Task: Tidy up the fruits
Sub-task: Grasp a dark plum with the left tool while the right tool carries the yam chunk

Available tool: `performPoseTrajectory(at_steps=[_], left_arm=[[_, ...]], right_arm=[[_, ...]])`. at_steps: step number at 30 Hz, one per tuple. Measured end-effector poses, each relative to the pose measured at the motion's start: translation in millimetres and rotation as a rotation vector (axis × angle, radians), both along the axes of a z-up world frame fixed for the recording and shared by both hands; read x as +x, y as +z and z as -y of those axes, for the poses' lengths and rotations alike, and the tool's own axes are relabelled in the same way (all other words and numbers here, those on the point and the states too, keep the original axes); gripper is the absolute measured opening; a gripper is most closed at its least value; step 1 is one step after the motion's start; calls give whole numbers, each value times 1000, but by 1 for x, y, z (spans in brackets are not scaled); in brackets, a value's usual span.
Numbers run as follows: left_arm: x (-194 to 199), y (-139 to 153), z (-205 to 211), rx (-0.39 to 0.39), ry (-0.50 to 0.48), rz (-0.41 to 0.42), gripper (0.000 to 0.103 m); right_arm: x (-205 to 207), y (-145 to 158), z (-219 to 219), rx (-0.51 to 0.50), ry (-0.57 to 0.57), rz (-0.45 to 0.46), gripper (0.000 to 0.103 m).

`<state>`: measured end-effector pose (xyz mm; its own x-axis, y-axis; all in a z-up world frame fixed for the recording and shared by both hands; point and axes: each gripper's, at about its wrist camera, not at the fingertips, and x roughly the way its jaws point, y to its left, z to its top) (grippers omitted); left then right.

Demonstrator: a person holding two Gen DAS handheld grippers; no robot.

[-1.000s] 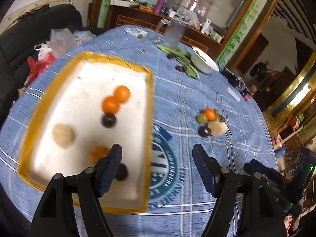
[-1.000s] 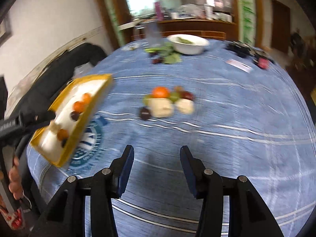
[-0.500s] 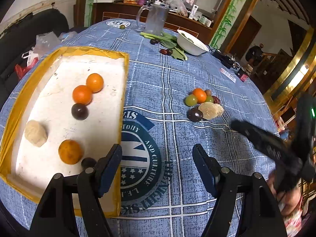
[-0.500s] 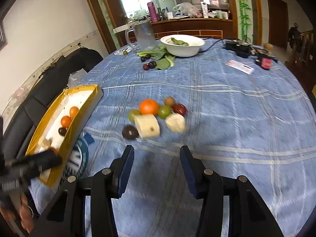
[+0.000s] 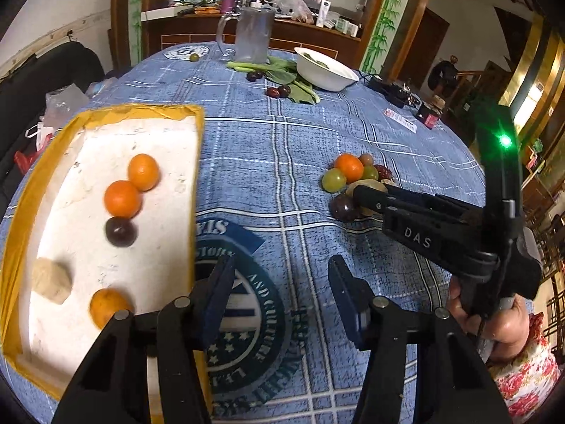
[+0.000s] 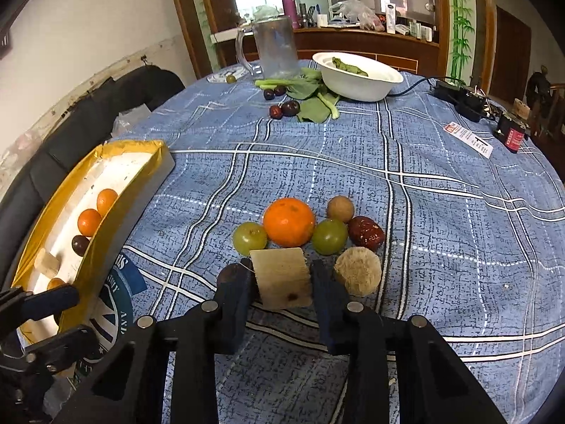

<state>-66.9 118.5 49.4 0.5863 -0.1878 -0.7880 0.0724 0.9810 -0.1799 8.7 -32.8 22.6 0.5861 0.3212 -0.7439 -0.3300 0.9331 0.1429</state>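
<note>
Two grippers, one fruit pile, one tray.

Left wrist view: left gripper (image 5: 280,289) hangs over the blue cloth (image 5: 317,134), jaws part open and closing, nothing between them. Tray (image 5: 106,115), yellow-rimmed, lies just left of its left finger; it holds two oranges, a dark plum (image 5: 120,231), a pale chunk and a third orange fruit near the finger. Fruit pile (image 5: 349,173) sits well ahead and to the right. Right gripper (image 5: 367,196) reaches into the pile from the right, held by a hand (image 5: 494,321); its tips are hidden among the fruit.

Right wrist view: right gripper (image 6: 280,282) has a pale block (image 6: 280,277) between its fingers, jaws closing on it; both pads lie at the block's sides, though firm contact cannot be told. Just beyond the block: orange (image 6: 289,222), two green grapes, a brown ball, a red date (image 6: 366,233). Round tan piece (image 6: 357,270) lies just right of the right finger; a dark fruit (image 6: 229,272) sits behind the left finger. Tray at far left, left gripper's tip beside it.
</note>
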Motion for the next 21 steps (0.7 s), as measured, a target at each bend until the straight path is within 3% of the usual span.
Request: performPoseTrajectory(at_steps=[9, 17, 19, 21], left_arm=[[36, -16, 43, 11, -85, -14, 54], [69, -32, 67, -6, -127, -27, 54], [73, -35, 70, 5, -130, -21, 52], [73, -36, 74, 37, -132, -1, 38]], right_arm=[[2, 11, 36, 170, -43, -10, 34], [9, 20, 51, 220, -71, -10, 34], [8, 21, 50, 218, -67, -6, 34], [8, 21, 49, 220, -59, -11, 34]])
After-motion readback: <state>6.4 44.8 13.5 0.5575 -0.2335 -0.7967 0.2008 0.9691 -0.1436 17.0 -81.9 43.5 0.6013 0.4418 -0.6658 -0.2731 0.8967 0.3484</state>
